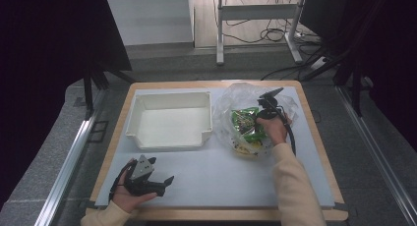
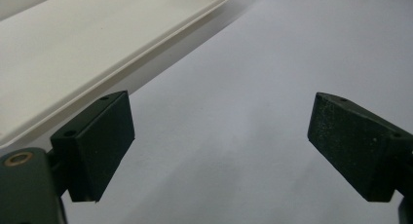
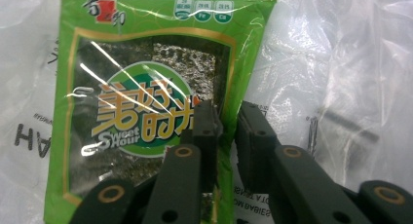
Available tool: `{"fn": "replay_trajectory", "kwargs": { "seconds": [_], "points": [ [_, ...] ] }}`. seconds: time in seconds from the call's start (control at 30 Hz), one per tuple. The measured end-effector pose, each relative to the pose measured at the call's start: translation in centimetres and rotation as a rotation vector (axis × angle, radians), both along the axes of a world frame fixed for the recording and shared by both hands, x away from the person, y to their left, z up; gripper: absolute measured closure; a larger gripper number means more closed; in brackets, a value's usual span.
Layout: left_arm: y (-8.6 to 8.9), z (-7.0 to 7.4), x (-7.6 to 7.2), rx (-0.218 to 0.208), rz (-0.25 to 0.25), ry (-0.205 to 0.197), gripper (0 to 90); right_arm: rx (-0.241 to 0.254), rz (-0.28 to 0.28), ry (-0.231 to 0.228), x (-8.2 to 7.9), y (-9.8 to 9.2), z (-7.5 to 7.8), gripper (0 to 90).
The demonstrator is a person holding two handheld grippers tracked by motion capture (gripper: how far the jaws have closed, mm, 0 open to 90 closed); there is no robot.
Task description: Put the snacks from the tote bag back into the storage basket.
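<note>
Right hand-held gripper (image 3: 228,118) clamped on green seaweed packet's (image 3: 146,97) edge inside clear plastic bag (image 1: 231,100); left hand-held gripper (image 2: 221,141) jaws apart near front-left corner.

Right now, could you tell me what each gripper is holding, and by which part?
The right gripper pinches the green seaweed packet by its right edge. The left gripper holds nothing.

Overhead table view, two close gripper-mounted views

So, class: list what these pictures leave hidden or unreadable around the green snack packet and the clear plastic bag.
- Green snack packet: bottom cut off by the frame edge and the right gripper in the right gripper view.
- Packets inside the clear plastic bag: number unclear in the high view, blurred by crinkled plastic.
- White tray: cropped in the left gripper view.
</note>
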State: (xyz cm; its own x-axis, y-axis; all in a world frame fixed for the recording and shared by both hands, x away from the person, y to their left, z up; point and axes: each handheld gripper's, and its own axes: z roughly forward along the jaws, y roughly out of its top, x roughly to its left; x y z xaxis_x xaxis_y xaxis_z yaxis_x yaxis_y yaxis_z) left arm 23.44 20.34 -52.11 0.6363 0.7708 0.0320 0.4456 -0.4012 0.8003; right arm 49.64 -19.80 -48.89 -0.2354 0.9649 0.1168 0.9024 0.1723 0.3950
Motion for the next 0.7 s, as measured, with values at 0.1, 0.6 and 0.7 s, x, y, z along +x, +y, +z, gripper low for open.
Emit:
{"fn": "replay_trajectory", "kwargs": {
  "seconds": [0.1,0.6,0.7],
  "points": [
    [0.0,0.0,0.0,-0.001,-0.002,-0.001,9.8,-0.026,-0.018,-0.003,-0.1,0.4,0.0,83.0],
    [0.1,0.0,0.1,-0.001,0.002,-0.001,9.8,0.008,-0.054,-0.043,-0.8,0.4,0.4,89.4],
    [0.1,0.0,0.1,-0.001,0.003,-0.001,9.8,0.028,-0.048,-0.060,-1.1,0.0,1.0,89.7]
  ]
}}
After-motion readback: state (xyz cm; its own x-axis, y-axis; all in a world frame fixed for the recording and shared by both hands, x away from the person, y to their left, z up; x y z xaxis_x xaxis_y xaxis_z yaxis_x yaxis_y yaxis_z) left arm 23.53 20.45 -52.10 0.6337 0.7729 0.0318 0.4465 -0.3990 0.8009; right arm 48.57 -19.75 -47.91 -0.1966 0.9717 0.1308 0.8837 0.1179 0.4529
